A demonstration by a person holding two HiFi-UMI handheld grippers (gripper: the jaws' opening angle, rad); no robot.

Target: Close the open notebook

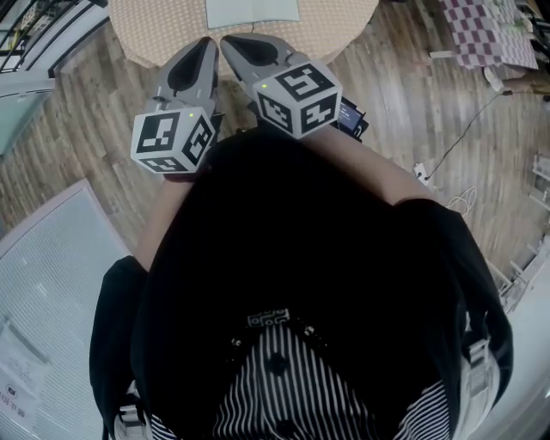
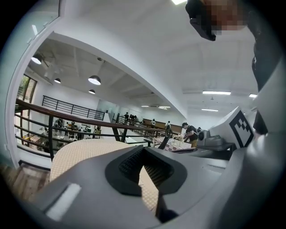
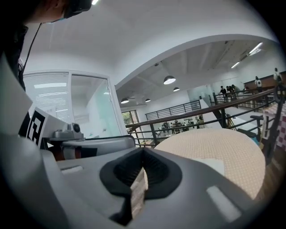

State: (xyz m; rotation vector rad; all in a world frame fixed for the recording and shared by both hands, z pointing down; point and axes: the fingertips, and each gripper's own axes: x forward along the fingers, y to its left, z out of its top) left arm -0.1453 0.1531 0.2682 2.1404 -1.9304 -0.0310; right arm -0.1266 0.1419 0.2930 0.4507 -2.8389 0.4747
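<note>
In the head view, the round bench [image 1: 155, 26] with its beige woven cover sits at the top edge, and the notebook [image 1: 252, 10] lies flat near the bench's middle, pale pages up and only partly in frame. It looks open, so the closing is not yet done. The left tongs [image 1: 208, 43] and right tongs [image 1: 227, 41] are side by side at the near edge of the bench, tips almost touching each other, short of the notebook and touching nothing. In the left gripper view, the left tongs point across the bench with their pads meeting at the tip and nothing between them, only the bench cover showing through the gap behind. The notebook is not visible here. In the right gripper view, the right tongs are likewise pressed together and empty. A pale flat sheet, probably the notebook, lies further in on the bench beyond the tip. By my reading the task has barely begun: reaching the notebook, catching a cover or page edge and folding it over all remain.
</note>
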